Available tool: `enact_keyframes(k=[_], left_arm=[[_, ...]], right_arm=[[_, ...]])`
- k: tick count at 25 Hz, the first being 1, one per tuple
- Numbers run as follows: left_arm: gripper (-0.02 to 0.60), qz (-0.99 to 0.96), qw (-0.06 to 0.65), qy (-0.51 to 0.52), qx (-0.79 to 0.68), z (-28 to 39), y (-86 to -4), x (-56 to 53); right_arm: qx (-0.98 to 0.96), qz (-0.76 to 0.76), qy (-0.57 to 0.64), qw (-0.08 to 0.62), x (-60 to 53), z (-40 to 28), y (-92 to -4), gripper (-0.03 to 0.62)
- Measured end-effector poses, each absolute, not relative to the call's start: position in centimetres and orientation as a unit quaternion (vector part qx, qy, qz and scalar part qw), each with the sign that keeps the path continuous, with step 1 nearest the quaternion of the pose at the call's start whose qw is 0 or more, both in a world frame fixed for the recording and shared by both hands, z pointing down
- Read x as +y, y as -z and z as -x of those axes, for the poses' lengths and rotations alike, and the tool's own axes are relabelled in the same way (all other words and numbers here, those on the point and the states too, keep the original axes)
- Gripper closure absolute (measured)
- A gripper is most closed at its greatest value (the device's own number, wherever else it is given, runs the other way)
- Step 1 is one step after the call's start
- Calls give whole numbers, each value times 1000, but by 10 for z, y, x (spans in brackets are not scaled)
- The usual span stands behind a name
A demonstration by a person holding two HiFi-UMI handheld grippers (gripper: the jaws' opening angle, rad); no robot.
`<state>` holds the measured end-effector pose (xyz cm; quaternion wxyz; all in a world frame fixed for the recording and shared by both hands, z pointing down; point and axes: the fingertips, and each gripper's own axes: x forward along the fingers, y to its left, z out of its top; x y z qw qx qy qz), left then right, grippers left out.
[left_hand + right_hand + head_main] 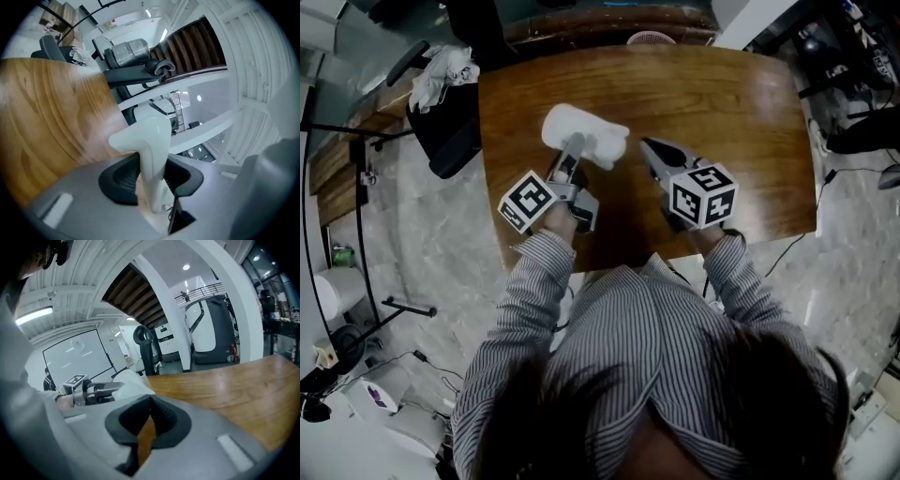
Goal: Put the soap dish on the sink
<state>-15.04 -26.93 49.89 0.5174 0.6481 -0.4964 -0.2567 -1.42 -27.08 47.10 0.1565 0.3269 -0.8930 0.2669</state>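
Soap dish (pixel 586 131), white, rounded, glossy: clamped by one edge between pads of left hand-held gripper (pixel 572 152), over left-centre of brown wooden worktop (pixel 731 103); contact with wood not discernible. Left jaws part-way closed, pressing on dish from both sides. Right hand-held gripper (pixel 649 145) just beside dish, over worktop, jaws together, nothing between them. Black office chair (pixel 445 141) at worktop's left edge, white cloth (pixel 441 73) draped on it.

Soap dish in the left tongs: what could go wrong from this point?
1. The left tongs pinch the soap dish only by one edge, with most of it sticking out past them; it may tilt or slip down onto the table.
2. The right tongs, shut and empty, hover close beside the dish and could knock it.
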Motion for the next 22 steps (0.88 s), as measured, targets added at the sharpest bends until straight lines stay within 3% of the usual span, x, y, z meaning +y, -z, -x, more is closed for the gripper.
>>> enact_keyframes(k=[22], left_arm=[[437, -593, 559, 221, -535, 162, -585, -315]], right_arm=[[-865, -322, -338, 183, -303, 27, -548, 592]])
